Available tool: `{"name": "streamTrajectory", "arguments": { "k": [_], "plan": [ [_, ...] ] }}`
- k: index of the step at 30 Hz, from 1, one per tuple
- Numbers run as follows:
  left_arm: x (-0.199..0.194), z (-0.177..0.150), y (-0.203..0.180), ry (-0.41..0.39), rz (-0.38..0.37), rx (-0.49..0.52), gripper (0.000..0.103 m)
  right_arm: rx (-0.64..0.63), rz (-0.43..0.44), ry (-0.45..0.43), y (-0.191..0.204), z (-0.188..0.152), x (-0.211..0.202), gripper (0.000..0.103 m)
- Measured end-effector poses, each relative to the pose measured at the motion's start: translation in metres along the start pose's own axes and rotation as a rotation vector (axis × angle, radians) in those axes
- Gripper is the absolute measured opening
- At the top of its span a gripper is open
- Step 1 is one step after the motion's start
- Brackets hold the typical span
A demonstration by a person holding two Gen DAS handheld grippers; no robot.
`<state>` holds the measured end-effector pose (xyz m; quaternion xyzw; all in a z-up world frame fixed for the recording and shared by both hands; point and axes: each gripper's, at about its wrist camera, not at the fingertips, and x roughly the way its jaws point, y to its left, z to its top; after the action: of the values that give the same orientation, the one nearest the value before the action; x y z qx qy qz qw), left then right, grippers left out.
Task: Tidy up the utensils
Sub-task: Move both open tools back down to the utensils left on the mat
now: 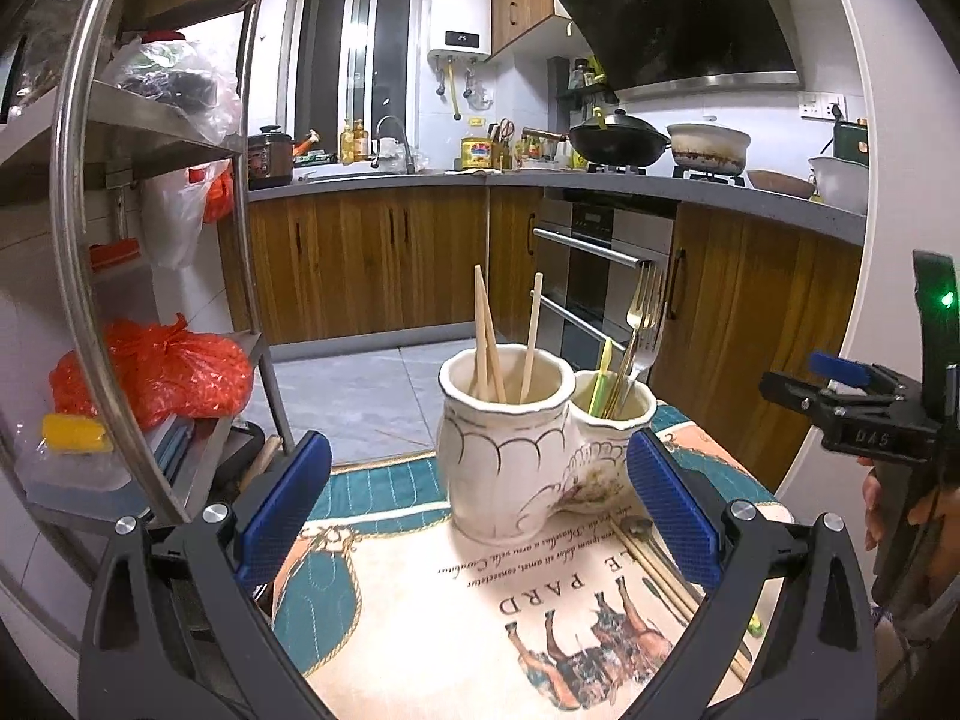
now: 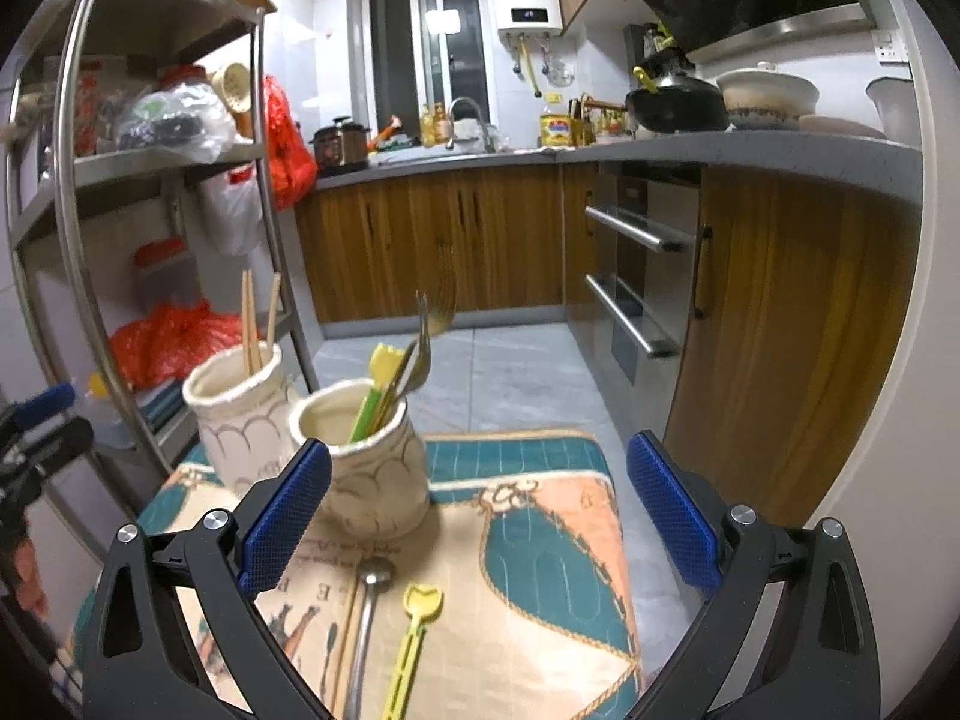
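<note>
Kitchen mat [image 2: 540,540]: yellow utensil [image 2: 414,642] lengthwise, head holderward.

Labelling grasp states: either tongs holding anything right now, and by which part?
Nothing held. Left tongs open, empty. Right tongs open, empty; steel spoon and yellow plastic utensil lie loose on the mat.

- Left hand-held gripper [image 1: 477,516]: jaws spread wide, blue pads [image 1: 282,510] apart, nothing between them.
- Right hand-held gripper [image 2: 480,516]: jaws likewise wide apart, empty.
- A hand [image 1: 894,516] grips its handle.
</note>
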<state>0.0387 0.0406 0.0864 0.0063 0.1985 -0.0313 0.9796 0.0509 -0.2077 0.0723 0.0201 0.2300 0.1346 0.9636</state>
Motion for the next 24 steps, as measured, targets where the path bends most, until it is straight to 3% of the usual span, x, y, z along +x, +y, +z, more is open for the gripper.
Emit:
{"name": "streamTrajectory", "arguments": {
  "k": [13, 24],
  "plan": [
    [0.011, -0.030, -0.008, 0.092, -0.036, 0.010, 0.097, -0.052, -0.003, 0.134, 0.002, -0.037, 0.017, 0.098],
    [0.026, -0.064, -0.007, 0.191, -0.045, 0.020, 0.097, -0.093, 0.049, 0.256, 0.019, -0.060, 0.041, 0.098]
  ]
}}
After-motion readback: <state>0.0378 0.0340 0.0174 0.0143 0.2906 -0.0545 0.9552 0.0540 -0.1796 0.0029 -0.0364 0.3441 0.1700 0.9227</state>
